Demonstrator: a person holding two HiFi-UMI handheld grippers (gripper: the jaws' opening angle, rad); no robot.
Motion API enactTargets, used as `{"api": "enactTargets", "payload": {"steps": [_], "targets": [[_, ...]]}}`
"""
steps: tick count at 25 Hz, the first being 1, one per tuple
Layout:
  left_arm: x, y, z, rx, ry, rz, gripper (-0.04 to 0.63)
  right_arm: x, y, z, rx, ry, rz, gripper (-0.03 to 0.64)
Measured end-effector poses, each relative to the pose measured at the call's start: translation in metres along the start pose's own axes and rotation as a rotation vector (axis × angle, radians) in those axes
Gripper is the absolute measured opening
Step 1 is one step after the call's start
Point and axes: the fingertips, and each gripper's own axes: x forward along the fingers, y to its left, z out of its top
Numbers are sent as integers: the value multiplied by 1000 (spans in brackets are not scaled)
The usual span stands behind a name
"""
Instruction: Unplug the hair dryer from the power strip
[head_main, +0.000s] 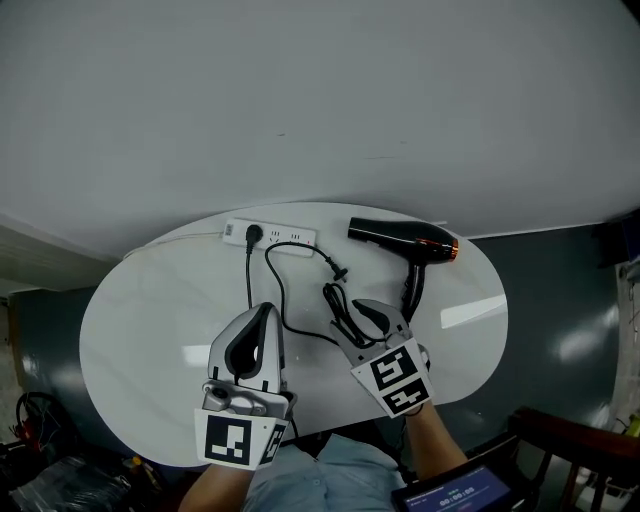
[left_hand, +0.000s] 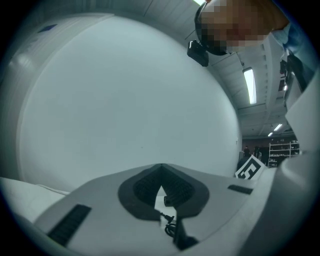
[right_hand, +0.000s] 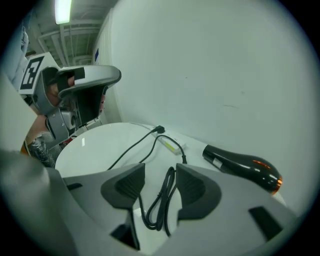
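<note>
Right gripper (right_hand: 161, 172) is released, jaws wide. A doubled loop of black cord (right_hand: 160, 200) lies on the table (head_main: 150, 320) between them, and the pads aren't pressing on it. In head view the right gripper (head_main: 360, 318) sits low over that loop (head_main: 340, 308), near the table's front edge.

Left gripper (left_hand: 161, 167) is clenched, tips meeting, nothing in them. It is held beside the right one, on its left (head_main: 265, 308).

Hair dryer (head_main: 405, 240), black with an orange ring at the back, lies on its side at the far right, just beside the power strip (head_main: 285, 236).

One black plug (head_main: 253, 235) sits in the strip's left socket. A second cord end (head_main: 338, 271) lies loose on the table near the strip. Can't tell which of the two belongs to the dryer.
</note>
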Motion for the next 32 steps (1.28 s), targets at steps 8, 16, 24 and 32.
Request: {"api": "enactTargets", "payload": {"steps": [8, 16, 24, 32], "targets": [[-32, -20, 48, 27, -109, -32, -2, -69, 23, 63, 22, -292, -44, 158], [-62, -32, 108, 137, -263, -33, -2, -152, 58, 148, -70, -638, -138, 11], [-83, -34, 123, 169, -319, -10, -2, -179, 76, 163, -121, -726, -189, 2], [-88, -39, 122, 171, -317, -1, -2, -196, 84, 179, -164, -835, -208, 0]]}}
